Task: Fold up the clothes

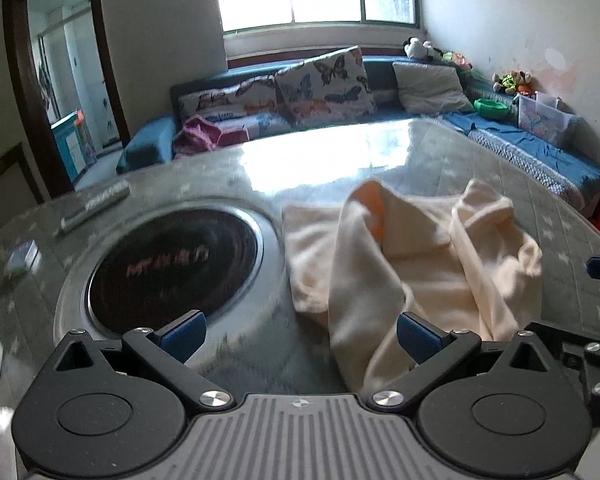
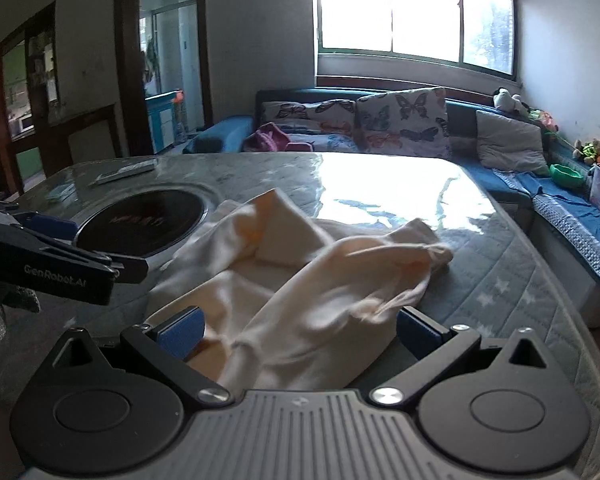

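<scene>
Cream garment [image 1: 412, 264] lies crumpled on the worktop [image 1: 324, 160] beside the round hob [image 1: 172, 268]; both hand-held grippers, left [image 1: 300, 338] and right [image 2: 300, 334], are spread wide, gripping nothing.

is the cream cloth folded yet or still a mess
Still a mess: the cloth lies crumpled in loose humps on the table, no flat folds.

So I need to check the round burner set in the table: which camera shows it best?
The left wrist view: the burner is near, large and wholly visible. In the right wrist view it is farther and flatter, its near edge partly hidden by the left gripper.
</scene>
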`<state>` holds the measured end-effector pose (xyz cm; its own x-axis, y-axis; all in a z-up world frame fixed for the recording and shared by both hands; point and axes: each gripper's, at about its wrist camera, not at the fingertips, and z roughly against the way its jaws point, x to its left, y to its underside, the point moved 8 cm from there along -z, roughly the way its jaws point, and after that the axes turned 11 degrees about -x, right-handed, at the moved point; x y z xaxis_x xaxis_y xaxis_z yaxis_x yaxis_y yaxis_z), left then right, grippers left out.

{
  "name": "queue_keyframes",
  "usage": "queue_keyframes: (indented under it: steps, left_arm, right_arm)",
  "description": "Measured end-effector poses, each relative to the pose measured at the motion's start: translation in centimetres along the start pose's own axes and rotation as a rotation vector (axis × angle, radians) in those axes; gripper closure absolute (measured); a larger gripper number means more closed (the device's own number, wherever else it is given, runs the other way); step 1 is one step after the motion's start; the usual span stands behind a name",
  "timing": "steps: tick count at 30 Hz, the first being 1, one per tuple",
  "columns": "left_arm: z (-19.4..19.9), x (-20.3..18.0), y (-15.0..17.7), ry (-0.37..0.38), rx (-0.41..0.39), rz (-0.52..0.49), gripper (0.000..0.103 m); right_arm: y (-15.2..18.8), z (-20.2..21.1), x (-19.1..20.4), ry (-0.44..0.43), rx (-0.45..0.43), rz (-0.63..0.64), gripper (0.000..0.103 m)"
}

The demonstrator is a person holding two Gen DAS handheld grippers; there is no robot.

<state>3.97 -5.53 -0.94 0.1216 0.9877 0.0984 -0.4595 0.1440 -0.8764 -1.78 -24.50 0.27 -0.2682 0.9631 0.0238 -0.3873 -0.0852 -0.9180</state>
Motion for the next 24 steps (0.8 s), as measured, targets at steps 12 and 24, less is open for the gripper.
queue_keyframes:
  steps: [12,24]
  left_arm:
    - [-8.4,-2.1,-5.2,0.085,-0.019,0.021,0.002]
    - [-16.7,-4.4,-5.0,0.141,0.089,0.036,0.015]
  right_arm:
    - [-2.3,-5.7,-5.8,0.064,0.031,-0.098,0.013]
    - [-2.6,-10.7,-8.7,0.063,0.082,-0.110,0.021]
